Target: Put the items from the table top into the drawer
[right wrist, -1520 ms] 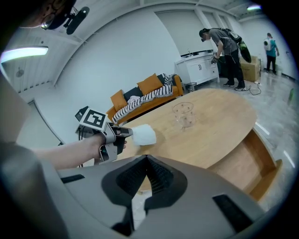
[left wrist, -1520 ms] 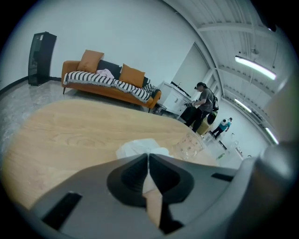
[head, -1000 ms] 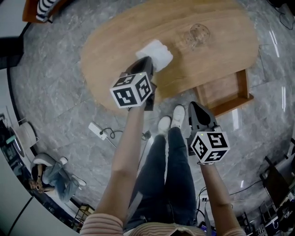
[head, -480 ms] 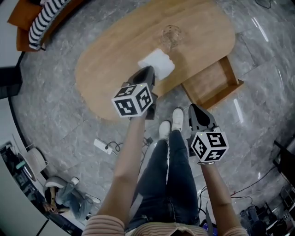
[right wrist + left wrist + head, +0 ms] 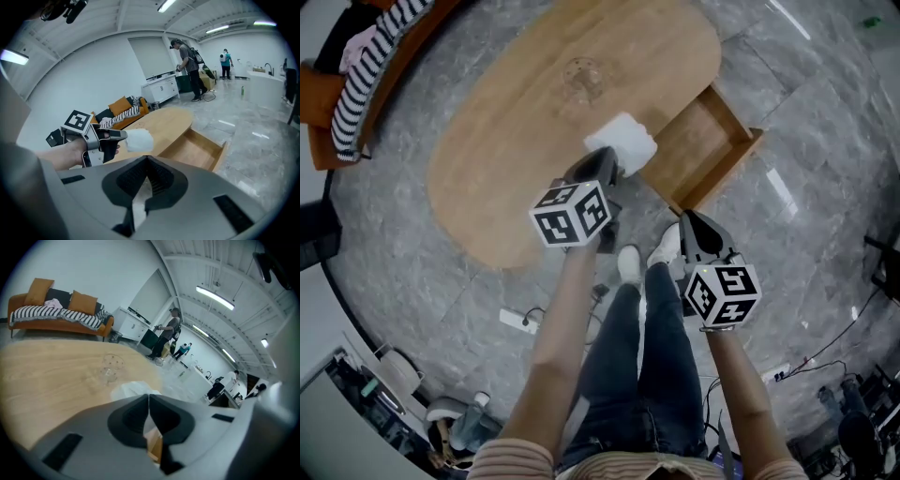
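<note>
Head view: the left tongs [image 5: 606,161] are clenched on a white packet [image 5: 624,142]. The packet sticks out past their tips over the edge of the bench [image 5: 487,169], just beside the open drawer [image 5: 705,141]. A clear glass [image 5: 581,79] stands on the bench, well beyond those tips. The right tongs [image 5: 687,217] hang over the floor, near the drawer's front corner.

Left gripper view: the jaws are pressed together, the packet [image 5: 132,389] bulges just past them, and the glass [image 5: 111,367] is ahead and slightly left.

Right gripper view: the right tongs [image 5: 147,158] are clenched on nothing. Ahead and to their left, the left tongs [image 5: 123,136] carry the packet [image 5: 139,139]; the drawer [image 5: 194,150] lies ahead to the right.
</note>
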